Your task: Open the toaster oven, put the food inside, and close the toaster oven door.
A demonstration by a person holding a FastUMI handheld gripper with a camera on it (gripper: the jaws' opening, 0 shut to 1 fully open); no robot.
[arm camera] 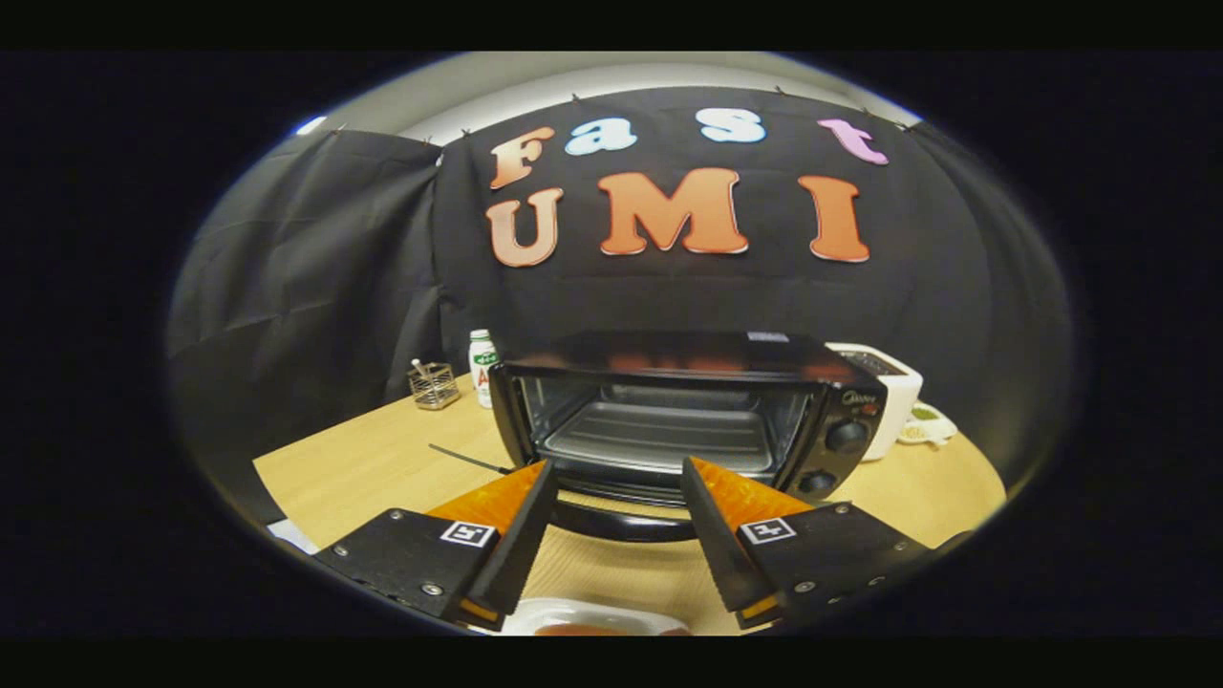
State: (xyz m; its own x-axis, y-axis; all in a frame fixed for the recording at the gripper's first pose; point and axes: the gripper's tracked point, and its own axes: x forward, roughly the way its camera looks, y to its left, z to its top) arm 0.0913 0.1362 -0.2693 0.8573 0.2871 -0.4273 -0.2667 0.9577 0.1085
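Toaster oven (669, 411), door down, facing spread hand-held gripper (618, 487).

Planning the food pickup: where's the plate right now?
The plate sits on the table below the open gripper, nearer than the toaster oven.

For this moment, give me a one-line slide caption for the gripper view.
Open gripper poised before the toaster oven, its door down and rack bare.
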